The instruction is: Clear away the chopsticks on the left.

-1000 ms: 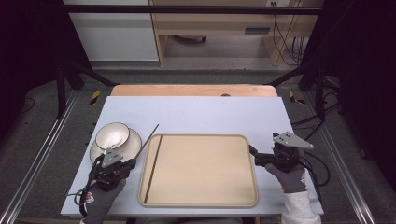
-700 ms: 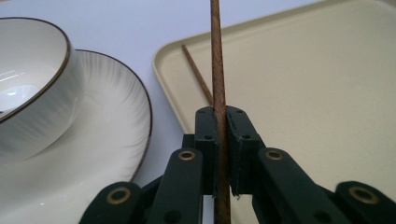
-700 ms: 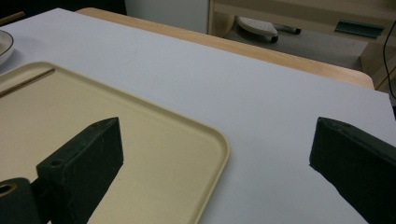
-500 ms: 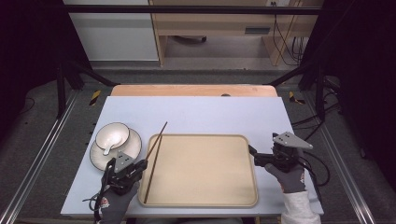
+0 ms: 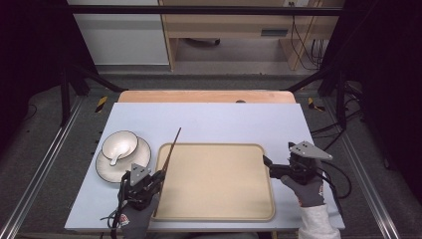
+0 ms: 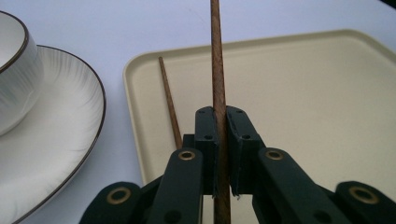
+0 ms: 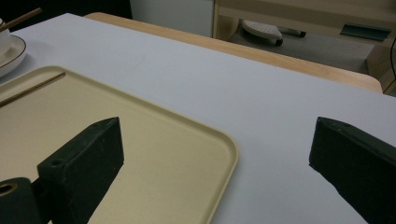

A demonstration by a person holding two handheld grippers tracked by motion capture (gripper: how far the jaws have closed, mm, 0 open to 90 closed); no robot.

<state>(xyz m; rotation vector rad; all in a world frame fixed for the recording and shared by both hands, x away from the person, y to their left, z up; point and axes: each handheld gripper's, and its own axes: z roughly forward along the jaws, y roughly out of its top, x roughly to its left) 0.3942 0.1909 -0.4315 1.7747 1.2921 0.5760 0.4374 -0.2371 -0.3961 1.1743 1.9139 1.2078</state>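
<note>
High view shows a beige tray (image 5: 219, 184) lying in the middle of the pale table (image 5: 224, 119). Left of it a white bowl (image 5: 120, 145) with a spoon inside stands on a white plate (image 5: 107, 169). The left gripper (image 5: 158, 177) is at the near left edge of the tray, and its jaws are pressed on a brown chopstick (image 6: 217, 70), which points far and a little to the right, raised over the tray's left rim. Left gripper view shows a second chopstick (image 6: 169, 100) lying inside the tray along its left side. The right gripper (image 5: 267, 166) is at the right edge of the tray, and in the right gripper view its jaws are spread wide with nothing between them.
</note>
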